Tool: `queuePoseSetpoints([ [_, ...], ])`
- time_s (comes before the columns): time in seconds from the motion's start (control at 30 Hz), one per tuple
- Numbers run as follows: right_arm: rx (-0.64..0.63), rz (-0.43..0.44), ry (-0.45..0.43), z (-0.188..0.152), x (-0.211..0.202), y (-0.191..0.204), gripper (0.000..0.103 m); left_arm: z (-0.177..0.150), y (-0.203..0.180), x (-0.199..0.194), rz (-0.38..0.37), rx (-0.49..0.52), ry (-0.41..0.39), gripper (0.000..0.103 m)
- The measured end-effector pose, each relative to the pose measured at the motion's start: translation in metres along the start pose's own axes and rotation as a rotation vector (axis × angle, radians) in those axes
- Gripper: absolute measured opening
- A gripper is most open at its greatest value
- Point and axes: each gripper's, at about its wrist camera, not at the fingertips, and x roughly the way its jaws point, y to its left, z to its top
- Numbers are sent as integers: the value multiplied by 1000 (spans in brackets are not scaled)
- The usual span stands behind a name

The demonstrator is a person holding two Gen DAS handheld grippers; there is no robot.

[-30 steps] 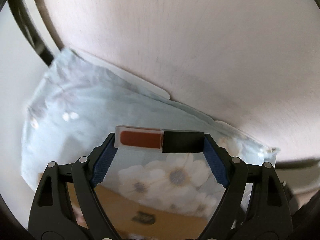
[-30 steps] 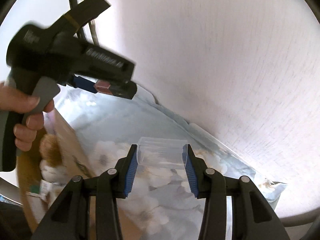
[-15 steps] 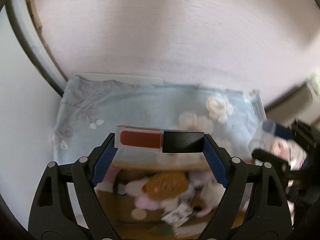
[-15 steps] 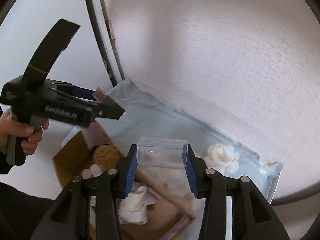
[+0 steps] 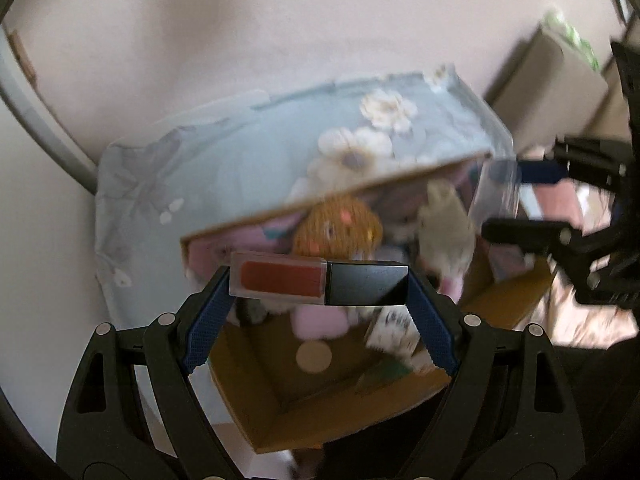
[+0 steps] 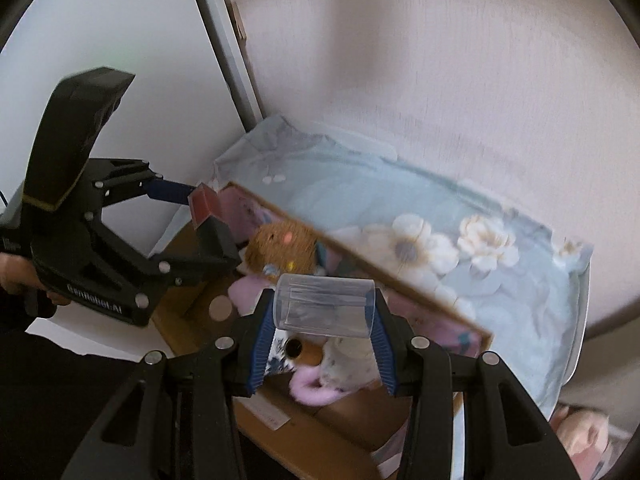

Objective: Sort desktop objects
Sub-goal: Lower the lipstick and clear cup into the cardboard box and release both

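Observation:
My left gripper (image 5: 319,285) is shut on a lip gloss tube (image 5: 318,282) with a red body and a black cap, held crosswise above an open cardboard box (image 5: 256,408). My right gripper (image 6: 325,312) is shut on a clear plastic cup (image 6: 324,310) lying sideways between its blue pads, also over the box (image 6: 320,432). The right wrist view has the left gripper (image 6: 208,220) at the left with the tube (image 6: 204,208), held by a person's hand (image 6: 16,276). In the left wrist view the right gripper (image 5: 520,196) enters from the right edge.
The box holds a brown plush toy (image 6: 282,250), pink and white soft toys (image 6: 316,388) and small items. A light blue floral pillow (image 6: 420,220) lies behind it against a pale wall (image 6: 440,60). A dark frame bar (image 6: 224,48) stands at the left.
Both grippers have tilted downward, bringing the open box and its toys into view below them. The tube and the cup stay clamped as before.

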Motion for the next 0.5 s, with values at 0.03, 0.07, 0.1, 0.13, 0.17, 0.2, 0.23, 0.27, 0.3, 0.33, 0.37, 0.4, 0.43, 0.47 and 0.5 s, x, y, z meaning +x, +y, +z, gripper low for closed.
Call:
queuePoseSetpoints([
  [0.03,6,-3,6,-4,2,1,41,-6,-2,3,3,17,5,83],
  [0.07,12,-4,10,-3,1,-1,41,-9,-3,5,3,25,9,83],
  [0.1,18,-3,14,-4,1,-2,41,-13,-3,7,-1,28,14,83],
  [0.13,21,-3,19,-7,2,-2,41,-17,-2,8,-12,25,20,83],
  [0.17,20,-6,21,-9,3,-1,41,-18,-2,9,-21,22,21,83],
  [0.2,18,-14,22,-11,5,0,41,-20,-1,9,-21,23,21,83],
  [0.23,17,-17,24,-14,8,1,41,-20,-2,9,-16,27,18,83],
  [0.27,20,-19,24,-16,7,1,41,-21,-2,9,-10,37,10,83],
  [0.3,23,-20,23,-19,5,3,41,-21,-2,8,-10,41,6,83],
  [0.33,28,-23,24,-19,6,3,41,-20,-2,8,-14,44,3,83],
  [0.37,34,-25,26,-20,6,2,41,-20,-1,8,-19,45,1,83],
  [0.4,39,-27,28,-20,6,2,41,-19,-1,8,-22,49,1,83],
  [0.43,41,-28,29,-20,6,2,41,-19,-1,7,-21,53,1,83],
  [0.47,44,-30,31,-20,6,2,41,-19,-2,7,-20,59,1,83],
  [0.5,45,-32,31,-20,6,2,41,-19,-2,7,-21,64,1,83],
])
